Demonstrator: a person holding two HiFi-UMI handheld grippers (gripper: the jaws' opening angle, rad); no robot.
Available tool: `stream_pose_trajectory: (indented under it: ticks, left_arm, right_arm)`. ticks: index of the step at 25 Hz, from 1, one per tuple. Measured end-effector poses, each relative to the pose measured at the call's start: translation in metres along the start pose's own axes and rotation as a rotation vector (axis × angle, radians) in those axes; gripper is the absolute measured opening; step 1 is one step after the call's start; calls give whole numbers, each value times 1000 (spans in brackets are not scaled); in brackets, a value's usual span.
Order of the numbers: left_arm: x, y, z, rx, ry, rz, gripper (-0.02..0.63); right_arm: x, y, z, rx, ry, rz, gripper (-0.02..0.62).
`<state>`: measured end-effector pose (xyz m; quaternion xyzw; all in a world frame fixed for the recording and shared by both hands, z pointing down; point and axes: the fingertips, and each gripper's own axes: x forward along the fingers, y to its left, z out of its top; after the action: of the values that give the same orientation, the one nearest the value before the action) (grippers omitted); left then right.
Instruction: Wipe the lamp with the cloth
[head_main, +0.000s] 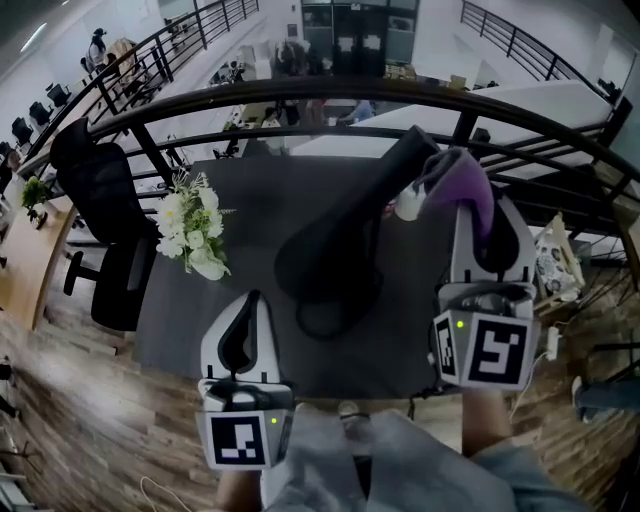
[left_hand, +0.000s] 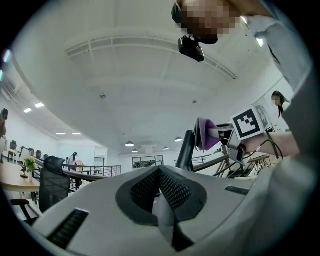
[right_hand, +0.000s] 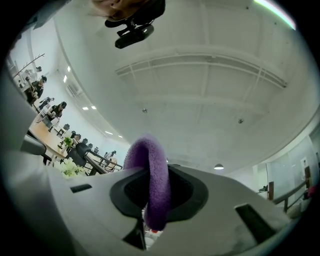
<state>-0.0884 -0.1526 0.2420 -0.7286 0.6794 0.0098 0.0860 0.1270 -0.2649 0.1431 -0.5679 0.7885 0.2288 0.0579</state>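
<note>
Right claw (head_main: 480, 215) and left claw (head_main: 243, 335) hover over the dark bench (head_main: 200, 320), where the black lamp (head_main: 340, 240) slants from its base up toward the far right. The right, clamped on the purple cloth (head_main: 462, 185), sits just beside that upper end; the left, closed and empty, is farther off.

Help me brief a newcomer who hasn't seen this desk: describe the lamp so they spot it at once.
Start at the dark table by the black railing. Near its middle, right of the white flowers, stands the lamp. It alone is all black, a broad body tapering up toward the purple cloth held in the jaws of the right gripper.
</note>
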Motion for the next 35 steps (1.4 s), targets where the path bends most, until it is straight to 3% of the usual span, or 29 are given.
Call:
stream_pose_trajectory:
  ticks: [9,26,35]
  left_arm:
    - [17,18,-8,-6,3,-69,5]
    - [5,56,-25,-28,46,-128,5]
    - [-1,73,-34,-44,58,-164,5]
  right_arm:
    - [0,37,-20,-10,67,6,52]
    - [-33,117,-70,35,271,43,52]
    - [-52,155,-77,42,342,45,52]
